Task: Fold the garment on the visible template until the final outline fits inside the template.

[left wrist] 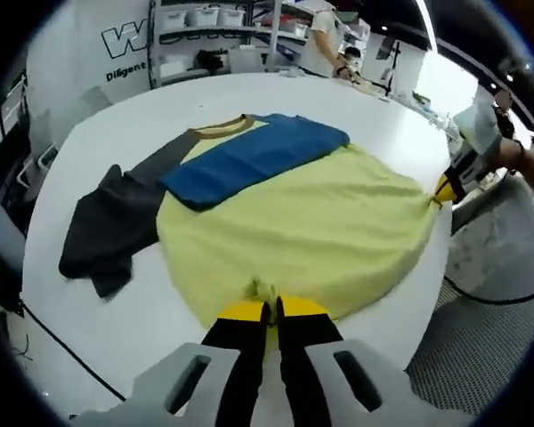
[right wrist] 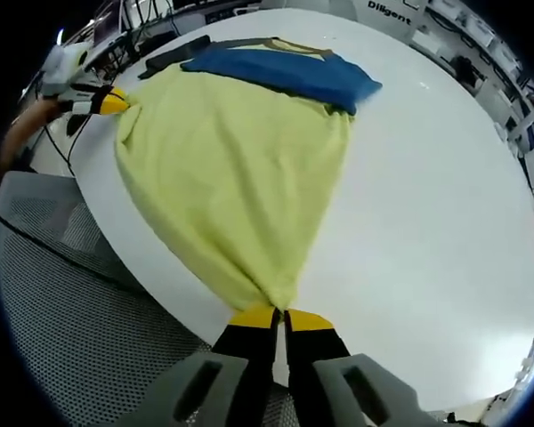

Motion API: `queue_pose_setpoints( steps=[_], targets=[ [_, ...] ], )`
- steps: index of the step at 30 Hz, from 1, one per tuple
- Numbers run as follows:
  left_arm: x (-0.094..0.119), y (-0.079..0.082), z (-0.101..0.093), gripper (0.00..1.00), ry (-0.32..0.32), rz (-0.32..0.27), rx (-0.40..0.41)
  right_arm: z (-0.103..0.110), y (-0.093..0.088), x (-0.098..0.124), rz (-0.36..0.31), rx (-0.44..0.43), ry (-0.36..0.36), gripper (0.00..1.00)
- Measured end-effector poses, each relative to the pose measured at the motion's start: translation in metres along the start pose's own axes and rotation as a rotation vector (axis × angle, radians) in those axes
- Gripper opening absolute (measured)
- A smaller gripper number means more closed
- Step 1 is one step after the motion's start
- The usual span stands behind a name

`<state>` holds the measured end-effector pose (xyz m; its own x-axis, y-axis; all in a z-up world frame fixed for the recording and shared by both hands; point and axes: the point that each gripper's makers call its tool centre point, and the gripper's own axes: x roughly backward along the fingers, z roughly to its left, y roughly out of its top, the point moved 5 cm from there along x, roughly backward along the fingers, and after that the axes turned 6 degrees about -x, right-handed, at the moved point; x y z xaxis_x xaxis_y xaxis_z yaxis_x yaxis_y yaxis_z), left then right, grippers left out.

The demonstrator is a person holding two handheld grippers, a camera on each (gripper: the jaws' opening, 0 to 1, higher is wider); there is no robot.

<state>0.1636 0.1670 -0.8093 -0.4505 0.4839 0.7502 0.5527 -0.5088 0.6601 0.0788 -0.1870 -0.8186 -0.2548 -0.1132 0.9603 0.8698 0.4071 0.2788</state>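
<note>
Yellow-tipped left gripper (left wrist: 271, 309) and right gripper (right wrist: 279, 318) each pinch a hem corner of the yellow shirt (left wrist: 311, 222) on the white round table (left wrist: 98, 320), jaws clamped; 1 blue sleeve (left wrist: 249, 156) lies folded inward, most folding remains.

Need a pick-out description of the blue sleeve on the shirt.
On the white round table lies a yellow shirt, its hem pinched by both hand-held grippers. The blue sleeve is folded across its chest below the collar; the other sleeve is dark grey and lies off the body.
</note>
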Motion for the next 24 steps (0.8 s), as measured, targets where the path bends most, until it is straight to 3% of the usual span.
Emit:
queue_pose_setpoints(
  steps=[7,16,20,21,24],
  targets=[
    [0.031,-0.01,-0.017,0.04,-0.02,0.025,-0.005,0.003,0.0,0.006,0.026,0.045,0.004,0.0],
    [0.045,-0.028,-0.029,0.04,-0.019,0.092,0.032,0.009,-0.002,0.01,0.06,0.108,0.013,0.0],
    [0.052,-0.037,-0.035,0.04,-0.008,0.163,0.105,0.01,-0.003,0.01,0.063,0.123,0.013,0.0],
    [0.055,-0.043,-0.038,0.04,-0.006,0.211,0.141,0.01,-0.003,0.01,0.064,0.124,0.014,0.0],
    [0.056,-0.053,-0.048,0.04,-0.002,0.293,0.149,0.013,-0.005,0.009,0.068,0.134,0.023,0.0]
  ],
)
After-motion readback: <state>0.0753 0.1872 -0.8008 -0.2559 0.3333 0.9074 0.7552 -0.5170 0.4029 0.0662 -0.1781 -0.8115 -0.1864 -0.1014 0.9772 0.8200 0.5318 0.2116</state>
